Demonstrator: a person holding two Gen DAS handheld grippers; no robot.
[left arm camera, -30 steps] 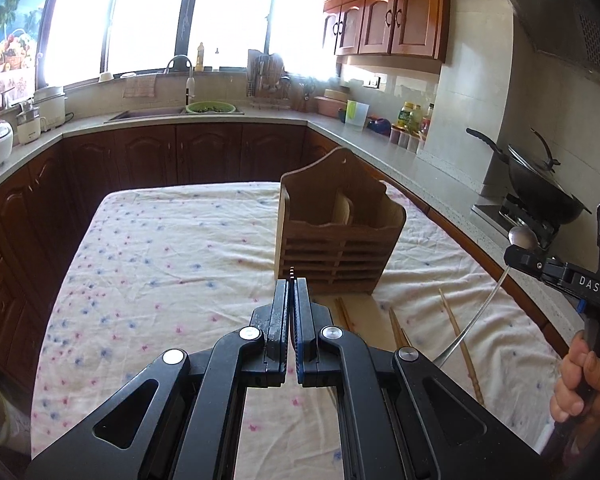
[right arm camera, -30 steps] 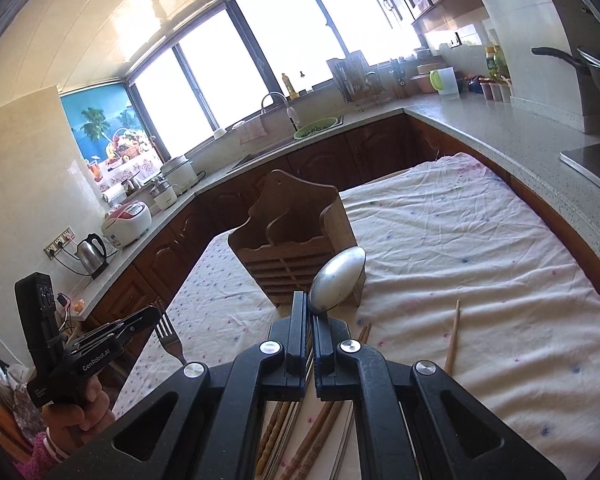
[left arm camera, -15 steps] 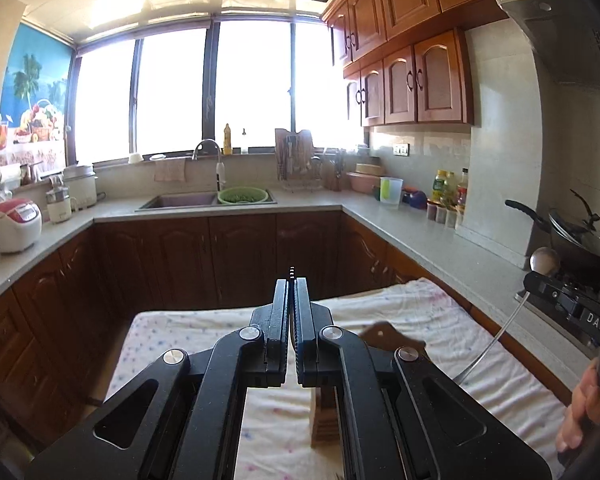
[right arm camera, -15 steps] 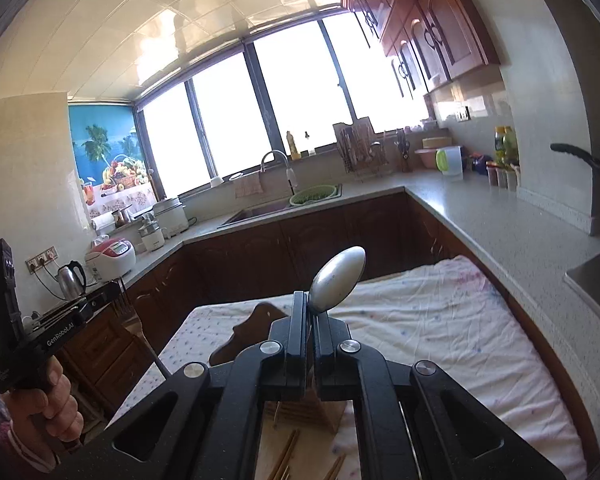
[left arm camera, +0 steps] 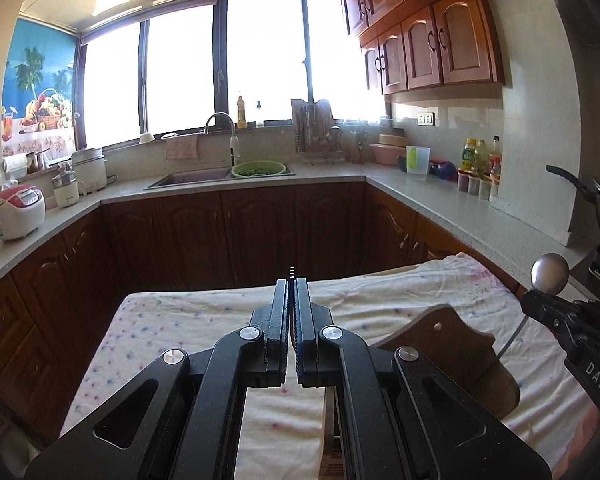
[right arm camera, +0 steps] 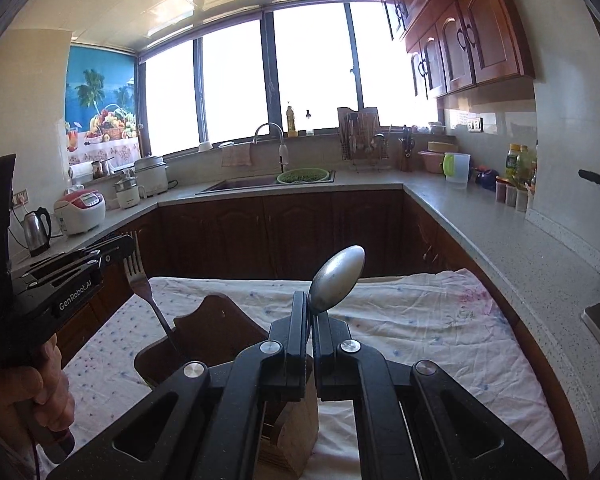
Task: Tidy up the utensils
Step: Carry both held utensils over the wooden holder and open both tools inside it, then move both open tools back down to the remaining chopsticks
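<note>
My left gripper [left arm camera: 291,284] is shut on a metal fork; only the tine tips [left arm camera: 291,270] show above its fingers. In the right wrist view the left gripper [right arm camera: 116,250] holds the fork [right arm camera: 138,280] tines up, its handle reaching down into the wooden utensil holder [right arm camera: 216,332]. My right gripper [right arm camera: 310,300] is shut on a metal spoon [right arm camera: 337,278], bowl up. In the left wrist view the spoon [left arm camera: 550,273] and right gripper [left arm camera: 540,308] hang over the holder [left arm camera: 452,340].
The holder stands on a table with a dotted white cloth [right arm camera: 420,320]. Dark wood cabinets and a grey counter [right arm camera: 500,240] wrap around it, with a sink [right arm camera: 240,184], a rice cooker [right arm camera: 82,206] and a kettle [right arm camera: 38,230].
Both grippers have come lower over the holder, so more of the table and the holder's top shows. The fork handle now reaches into the holder. The chopsticks on the cloth are out of view.
</note>
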